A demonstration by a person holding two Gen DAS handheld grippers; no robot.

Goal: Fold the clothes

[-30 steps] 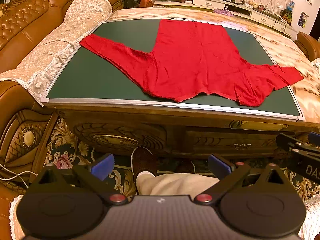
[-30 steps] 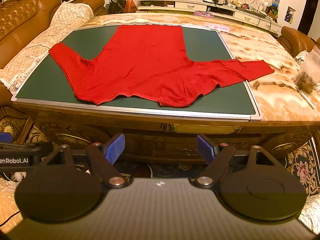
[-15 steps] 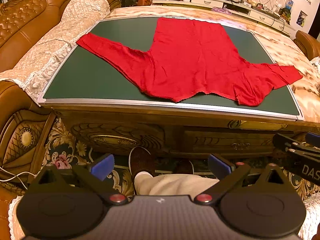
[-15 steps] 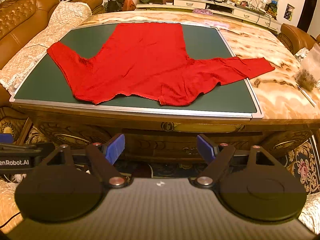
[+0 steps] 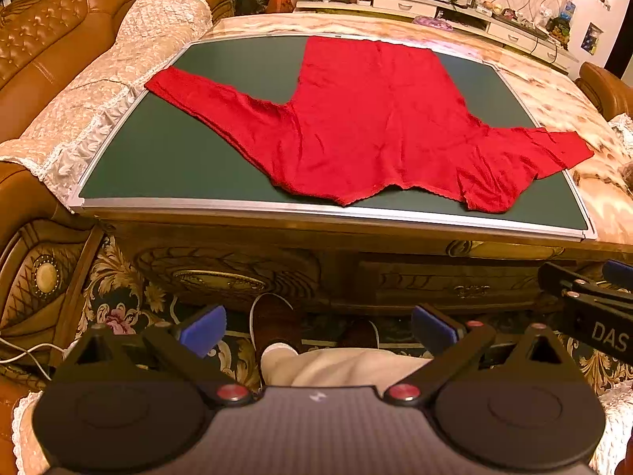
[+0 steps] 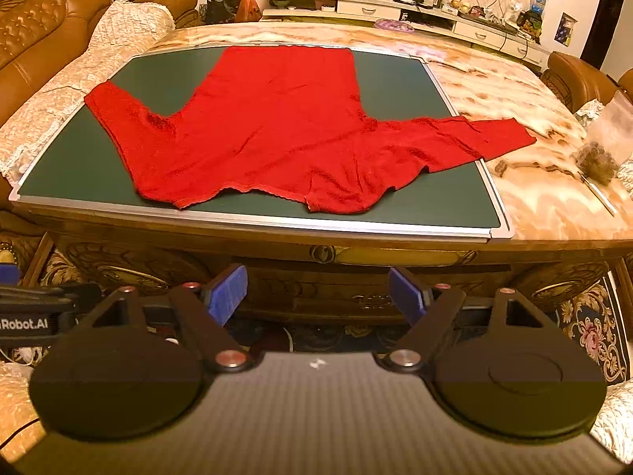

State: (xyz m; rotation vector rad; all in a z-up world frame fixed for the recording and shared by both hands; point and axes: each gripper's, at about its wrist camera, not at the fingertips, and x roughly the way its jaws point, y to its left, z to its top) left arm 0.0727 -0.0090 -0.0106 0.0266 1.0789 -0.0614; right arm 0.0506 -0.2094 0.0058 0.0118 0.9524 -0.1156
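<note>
A red long-sleeved top (image 5: 368, 126) (image 6: 277, 118) lies spread flat on a dark green mat (image 5: 166, 158) (image 6: 403, 79), neckline toward me, hem at the far side. One sleeve points left; the other runs right, past the mat's edge onto the marble. My left gripper (image 5: 318, 330) is open and empty, held low in front of the table, well short of the garment. My right gripper (image 6: 318, 293) is also open and empty, below the table's front edge. Each gripper shows at the side of the other's view.
The mat sits on a marble-topped carved wooden table (image 6: 514, 91). A brown leather sofa with a lace cover (image 5: 59, 79) flanks the left. A plastic bag (image 6: 605, 146) and a thin stick lie on the marble at right. A person's leg and shoe (image 5: 277, 328) are below.
Both cameras have risen and tipped forward slightly, so the table and top sit a little lower in view. The garment has not moved and both grippers stay open.
</note>
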